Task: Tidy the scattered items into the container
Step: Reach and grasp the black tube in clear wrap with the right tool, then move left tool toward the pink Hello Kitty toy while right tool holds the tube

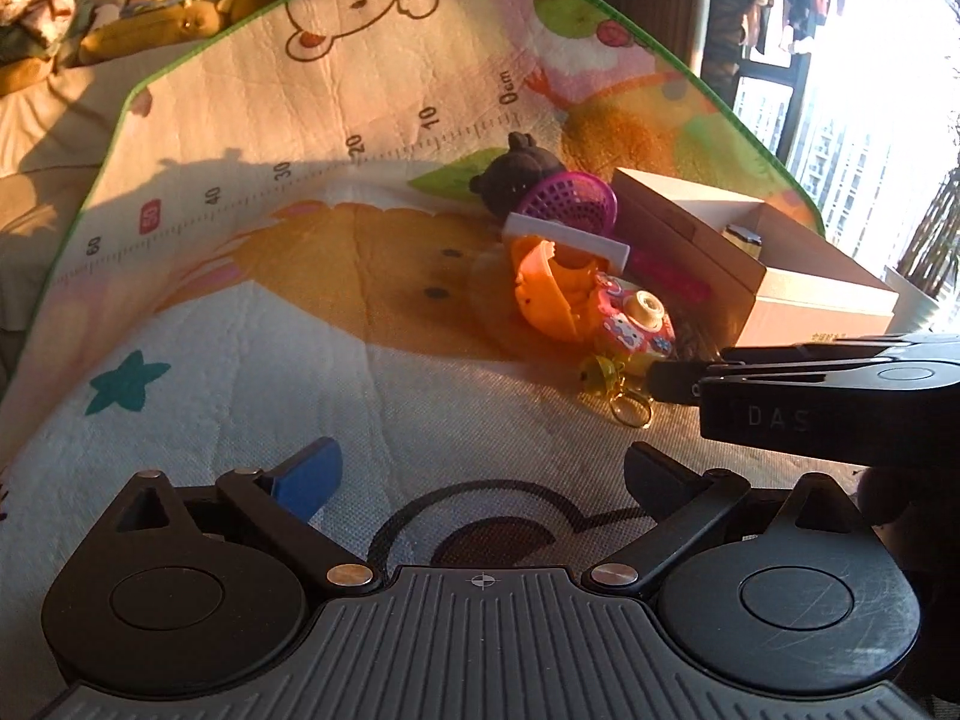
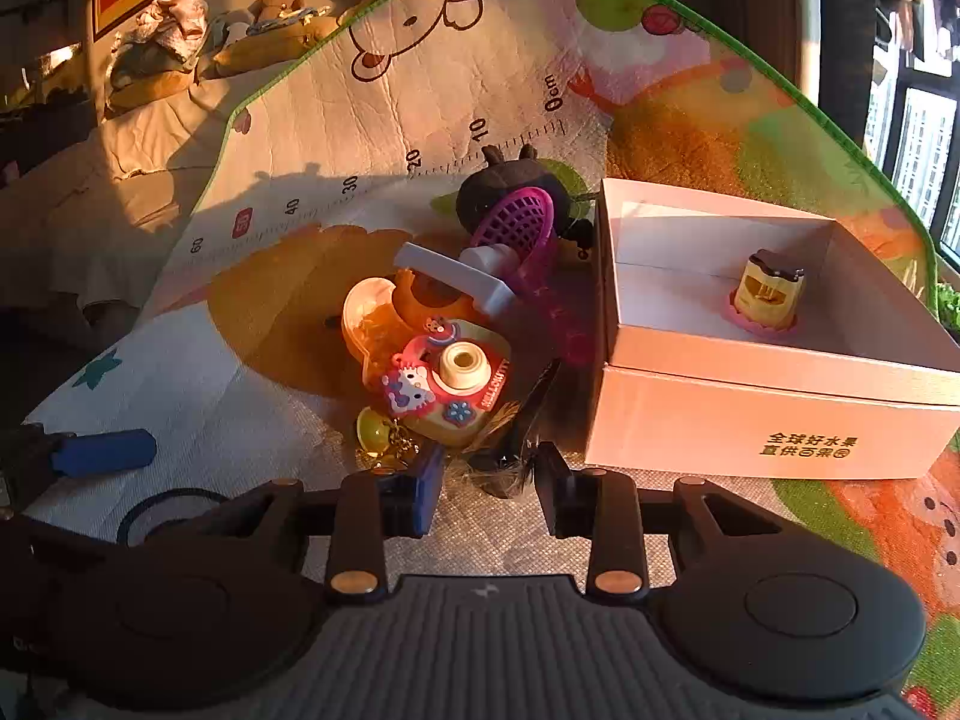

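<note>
A white cardboard box (image 2: 750, 432) stands open on the play mat, also in the left wrist view (image 1: 822, 300); a small yellow toy (image 2: 768, 294) sits inside it. Left of the box lies a pile: a pink Hello Kitty toy camera (image 2: 450, 378) (image 1: 636, 324), an orange shell toy (image 2: 372, 318) (image 1: 546, 294), a purple sieve scoop (image 2: 522, 228) (image 1: 570, 198), a white bar (image 2: 456, 276), a black plush (image 2: 492, 186) (image 1: 516, 174), a yellow bell keyring (image 2: 378, 432) (image 1: 606, 372) and a dark feather (image 2: 510, 462). My right gripper (image 2: 489, 486) is open over the feather, just before the camera. My left gripper (image 1: 480, 480) is open and empty, farther back.
The colourful play mat (image 1: 240, 276) has a printed ruler and green edge. Plush toys (image 2: 264, 30) lie on bedding beyond it. A window (image 2: 918, 144) is at the right. The right gripper (image 1: 678, 384) shows from the side in the left wrist view.
</note>
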Motion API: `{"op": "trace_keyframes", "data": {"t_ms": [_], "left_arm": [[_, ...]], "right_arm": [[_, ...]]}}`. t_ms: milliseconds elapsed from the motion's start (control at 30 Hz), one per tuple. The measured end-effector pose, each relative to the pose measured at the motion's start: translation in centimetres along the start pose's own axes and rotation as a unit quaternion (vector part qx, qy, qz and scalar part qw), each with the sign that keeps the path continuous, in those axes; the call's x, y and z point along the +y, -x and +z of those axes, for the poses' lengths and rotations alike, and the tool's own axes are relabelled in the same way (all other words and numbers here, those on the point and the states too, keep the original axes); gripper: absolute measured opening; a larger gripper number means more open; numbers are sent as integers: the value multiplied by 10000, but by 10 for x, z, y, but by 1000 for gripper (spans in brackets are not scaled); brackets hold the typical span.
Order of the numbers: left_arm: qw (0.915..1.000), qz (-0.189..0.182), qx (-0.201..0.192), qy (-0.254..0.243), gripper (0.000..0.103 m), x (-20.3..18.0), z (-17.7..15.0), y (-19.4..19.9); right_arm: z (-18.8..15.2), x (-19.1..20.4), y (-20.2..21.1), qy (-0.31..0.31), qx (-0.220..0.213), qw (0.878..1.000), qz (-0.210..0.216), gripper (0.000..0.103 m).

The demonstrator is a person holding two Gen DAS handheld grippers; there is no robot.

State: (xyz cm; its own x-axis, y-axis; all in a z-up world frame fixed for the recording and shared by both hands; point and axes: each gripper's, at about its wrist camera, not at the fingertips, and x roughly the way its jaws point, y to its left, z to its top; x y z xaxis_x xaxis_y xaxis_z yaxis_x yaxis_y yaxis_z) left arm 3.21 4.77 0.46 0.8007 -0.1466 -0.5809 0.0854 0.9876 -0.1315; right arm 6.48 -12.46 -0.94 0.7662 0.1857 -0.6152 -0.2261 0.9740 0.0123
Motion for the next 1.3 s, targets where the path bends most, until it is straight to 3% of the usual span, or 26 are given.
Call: {"op": "trace_keyframes", "data": {"t_ms": [200, 367, 467, 533, 633, 667, 767, 800, 867, 933, 1033, 1167, 1200, 1300], "left_arm": [[10000, 11, 11, -6, 102, -1, 0, 0], [10000, 33, 32, -30, 103, -1, 0, -1], [9999, 73, 56, -79, 103, -3, 0, -1], [9998, 106, 75, -121, 103, -4, 0, -2], [9997, 152, 103, -177, 103, -6, 0, -3], [9996, 170, 113, -197, 103, -7, 0, -3], [9993, 249, 146, -254, 103, -9, 1, -4], [9991, 269, 157, -272, 103, -10, 1, -4], [9989, 314, 177, -308, 103, -11, 1, -5], [9986, 359, 198, -341, 103, -12, 1, -5], [9982, 408, 226, -384, 103, -14, 1, -6], [9977, 472, 246, -431, 103, -15, 1, -7], [9976, 477, 245, -434, 103, -15, 1, -7], [9976, 481, 251, -428, 103, -15, 1, -7]], "right_arm": [[-24, -19, 42, 46, 187, 9990, 401, 31], [-55, -33, 86, 443, 319, 9966, 615, 31], [-68, -45, 104, 794, 172, 9966, 168, 39], [-71, -56, 108, 930, 18, 9948, -425, 49], [-70, -76, 104, 894, -161, 9855, -1431, 51], [-68, -83, 104, 692, -188, 9856, -1532, 51], [-62, -101, 109, -250, -282, 9961, -798, 67], [-61, -102, 110, -464, -334, 9972, -482, 76], [-61, -96, 109, -648, -399, 9971, -13, 82], [-60, -82, 100, -560, -391, 9977, 54, 89], [-55, -61, 78, -409, -191, 9989, -148, 91], [-51, -45, 62, -332, 52, 9992, -195, 91], [-51, -45, 62, -329, 26, 9992, -212, 84], [-54, -49, 62, -257, 104, 9995, -159, 47]]}}
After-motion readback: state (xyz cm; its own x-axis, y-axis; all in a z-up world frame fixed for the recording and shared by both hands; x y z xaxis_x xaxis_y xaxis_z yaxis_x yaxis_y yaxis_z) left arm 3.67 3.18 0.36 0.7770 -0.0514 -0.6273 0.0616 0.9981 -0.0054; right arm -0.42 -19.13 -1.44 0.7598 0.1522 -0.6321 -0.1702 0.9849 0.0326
